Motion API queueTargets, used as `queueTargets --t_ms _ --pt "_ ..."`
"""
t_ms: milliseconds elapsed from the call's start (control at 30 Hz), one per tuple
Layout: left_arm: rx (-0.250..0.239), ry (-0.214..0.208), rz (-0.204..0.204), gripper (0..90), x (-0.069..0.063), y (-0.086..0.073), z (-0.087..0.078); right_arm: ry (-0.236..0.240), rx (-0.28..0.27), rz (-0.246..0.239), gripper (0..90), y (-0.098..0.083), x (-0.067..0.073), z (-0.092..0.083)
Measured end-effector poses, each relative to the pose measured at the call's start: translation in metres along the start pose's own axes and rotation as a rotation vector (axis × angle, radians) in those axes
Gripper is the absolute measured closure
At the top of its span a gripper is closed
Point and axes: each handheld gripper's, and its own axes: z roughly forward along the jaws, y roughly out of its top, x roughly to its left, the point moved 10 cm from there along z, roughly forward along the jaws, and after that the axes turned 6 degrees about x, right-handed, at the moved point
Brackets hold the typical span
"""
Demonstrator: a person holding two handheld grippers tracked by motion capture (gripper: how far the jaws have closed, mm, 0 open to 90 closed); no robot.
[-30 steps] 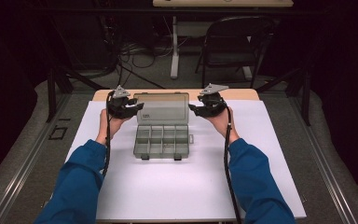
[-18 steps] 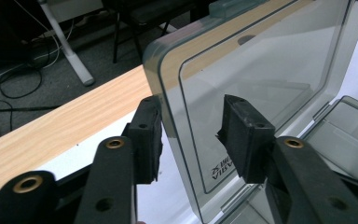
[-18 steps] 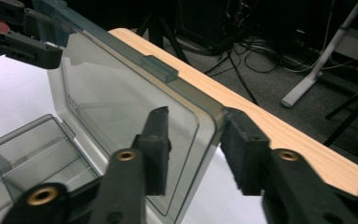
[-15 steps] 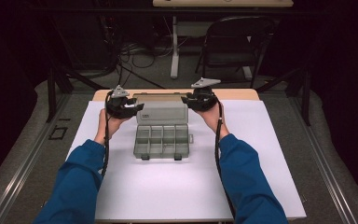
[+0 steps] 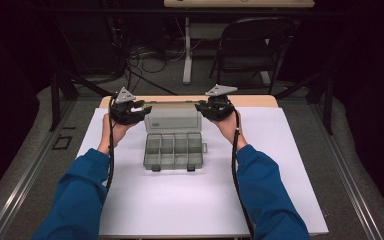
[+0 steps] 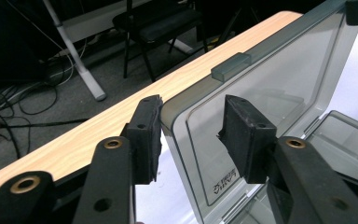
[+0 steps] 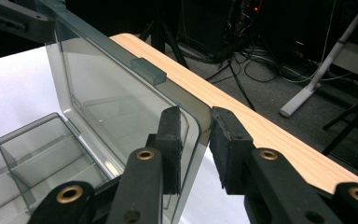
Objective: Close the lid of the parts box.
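Note:
A clear plastic organizer box (image 5: 174, 150) with several empty compartments sits on the white sheet, its lid (image 5: 172, 119) tilted up at the back. My left gripper (image 5: 142, 110) is at the lid's left far corner and has just been closing. In the left gripper view its jaws (image 6: 191, 116) straddle that corner of the lid (image 6: 279, 70), one pad against the outer rim and the other a little off the inner face. My right gripper (image 5: 202, 109) is at the right far corner and has also been closing. In the right gripper view it (image 7: 196, 116) pinches the lid (image 7: 102, 79) rim.
The white sheet (image 5: 280, 165) covers most of the wooden table (image 5: 250, 101), which shows as a strip behind the box. Beyond the table stand a folding chair (image 5: 252, 45), a desk leg (image 5: 186, 55) and loose cables on the dark floor.
My right gripper has shifted inward onto the lid's right corner and its jaws have narrowed onto the rim. The left gripper has stayed at the left corner.

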Motion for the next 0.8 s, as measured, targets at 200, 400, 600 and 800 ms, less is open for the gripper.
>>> queueTargets --t_ms 200,400,600,800 --pt "0.005 0.003 0.011 63.4 0.0 0.0 -0.002 0.006 -0.003 -0.007 73.7 -0.002 0.001 -0.003" --pt "0.022 -0.007 0.03 65.9 -0.003 -0.001 -0.007 0.014 0.001 -0.025 73.6 -0.003 0.004 -0.007" --pt "0.033 -0.025 0.038 67.7 -0.005 -0.003 -0.012 0.021 0.008 -0.042 73.4 -0.004 0.008 -0.011" --pt "0.045 -0.043 0.047 69.8 -0.008 -0.005 -0.017 0.025 0.016 -0.061 74.7 -0.007 0.011 -0.015"
